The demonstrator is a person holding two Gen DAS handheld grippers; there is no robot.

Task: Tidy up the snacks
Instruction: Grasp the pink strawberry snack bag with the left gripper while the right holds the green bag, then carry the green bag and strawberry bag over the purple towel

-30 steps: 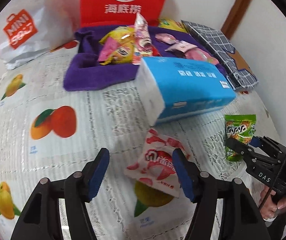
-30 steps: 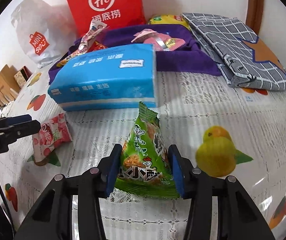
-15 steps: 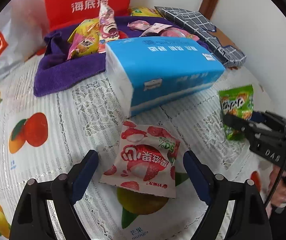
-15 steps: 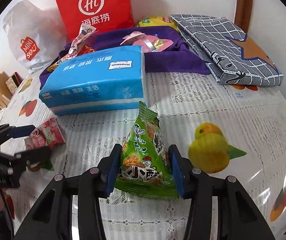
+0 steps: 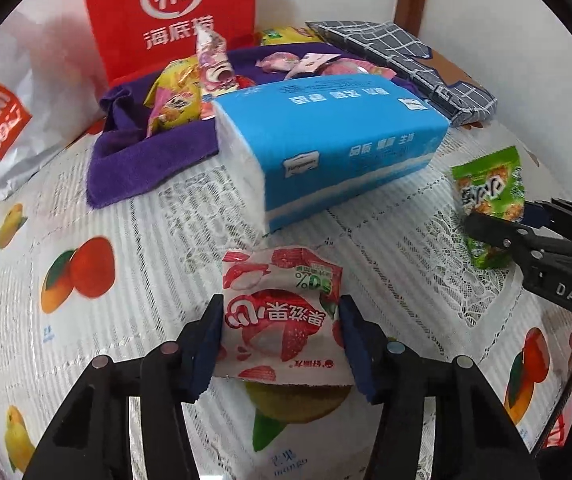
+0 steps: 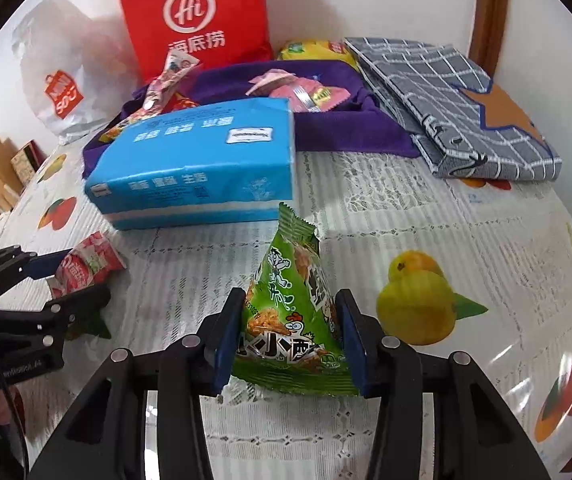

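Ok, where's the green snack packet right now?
Right wrist view: green snack packet sits between the right claw's pads, just in front of the blue tissue pack.

red bag [image 5: 169, 16]: "Hi 海底捞" | white bag [image 5: 1, 128]: "MINISO" | right tool [image 5: 526, 220]: "DAS"

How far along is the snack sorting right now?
Done: several snacks lie on the purple cloth. In hand: the right gripper grips the green packet; the left gripper is closing on the red-and-white packet, pads at its edges. Left: carry both past the blue tissue pack to the cloth.
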